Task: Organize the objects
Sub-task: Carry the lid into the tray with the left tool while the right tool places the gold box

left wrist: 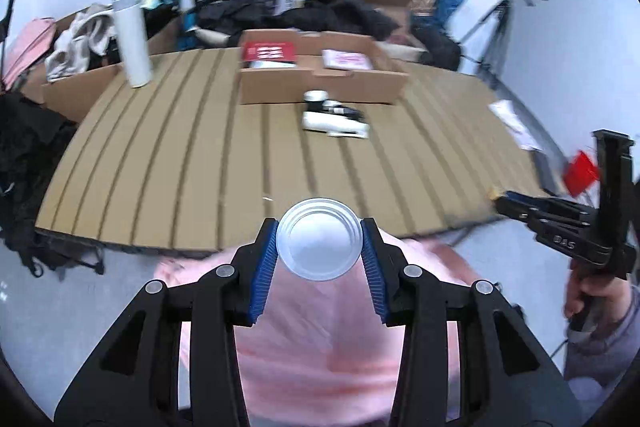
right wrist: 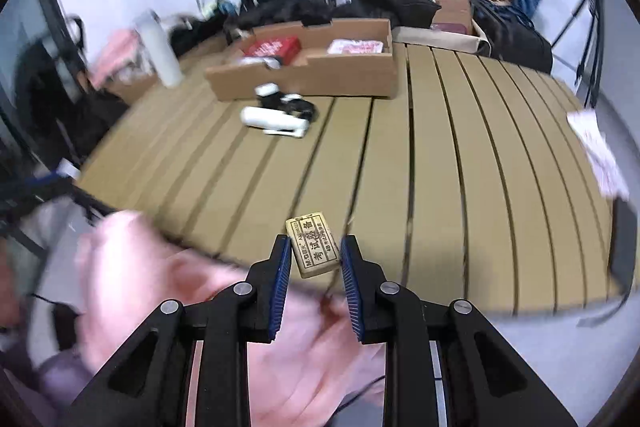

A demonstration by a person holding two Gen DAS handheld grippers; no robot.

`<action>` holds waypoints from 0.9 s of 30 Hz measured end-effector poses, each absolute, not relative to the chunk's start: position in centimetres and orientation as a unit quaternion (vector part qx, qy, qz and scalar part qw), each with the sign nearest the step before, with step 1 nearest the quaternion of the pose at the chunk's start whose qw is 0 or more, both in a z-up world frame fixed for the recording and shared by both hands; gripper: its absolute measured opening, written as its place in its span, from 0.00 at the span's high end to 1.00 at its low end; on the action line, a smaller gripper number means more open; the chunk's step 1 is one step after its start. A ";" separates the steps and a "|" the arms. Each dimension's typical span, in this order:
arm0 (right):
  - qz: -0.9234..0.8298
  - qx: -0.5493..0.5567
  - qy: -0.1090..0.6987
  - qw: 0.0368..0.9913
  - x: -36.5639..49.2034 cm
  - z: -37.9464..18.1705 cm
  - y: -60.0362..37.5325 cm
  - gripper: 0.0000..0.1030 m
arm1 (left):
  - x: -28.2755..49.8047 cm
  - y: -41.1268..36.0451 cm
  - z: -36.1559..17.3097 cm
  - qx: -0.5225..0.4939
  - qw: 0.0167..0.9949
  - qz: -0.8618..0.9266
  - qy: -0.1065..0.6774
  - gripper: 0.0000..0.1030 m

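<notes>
My left gripper (left wrist: 320, 245) is shut on a round silver tin (left wrist: 319, 238), held above the near edge of the slatted wooden table (left wrist: 180, 147). My right gripper (right wrist: 314, 251) is shut on a small tan eraser block with printed characters (right wrist: 313, 245), also held over the table's near edge (right wrist: 460, 187). The right gripper also shows at the right edge of the left wrist view (left wrist: 560, 215). A cardboard tray (left wrist: 320, 83) at the table's far side holds a red box (left wrist: 270, 51) and a pink packet (left wrist: 346, 59); it also shows in the right wrist view (right wrist: 312, 75).
White and black small items (left wrist: 334, 117) lie in front of the tray. A tall white bottle (left wrist: 132, 35) stands far left. Bags, boxes and clothes crowd behind the table. A tripod (left wrist: 496, 19) stands at the right. Pink fabric (left wrist: 320, 327) lies below the grippers.
</notes>
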State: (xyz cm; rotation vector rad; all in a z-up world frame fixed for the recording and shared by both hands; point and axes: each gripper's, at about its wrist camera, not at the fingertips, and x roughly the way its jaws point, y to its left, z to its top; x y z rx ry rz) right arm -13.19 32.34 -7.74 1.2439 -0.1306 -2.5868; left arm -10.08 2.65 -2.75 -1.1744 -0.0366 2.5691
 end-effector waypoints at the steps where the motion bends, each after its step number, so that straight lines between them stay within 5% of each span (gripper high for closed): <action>1: -0.893 0.427 -0.048 0.137 -12.4 -7.4 32.3 0.73 | -9.5 2.9 -2.3 -0.404 0.160 0.901 -0.008 0.64; 14: -0.896 0.416 -0.032 0.149 -12.0 -7.1 29.9 0.73 | -10.9 2.9 -1.6 -0.402 0.188 0.895 -0.045 0.64; 21: -0.892 0.418 -0.061 0.162 -20.9 -5.3 31.1 0.73 | -24.2 4.4 0.6 -0.404 0.241 0.881 -0.048 0.64; 27: -0.886 0.413 -0.076 0.195 -37.7 -2.0 29.6 0.73 | -40.9 8.0 -1.7 -0.465 0.243 0.851 -0.040 0.64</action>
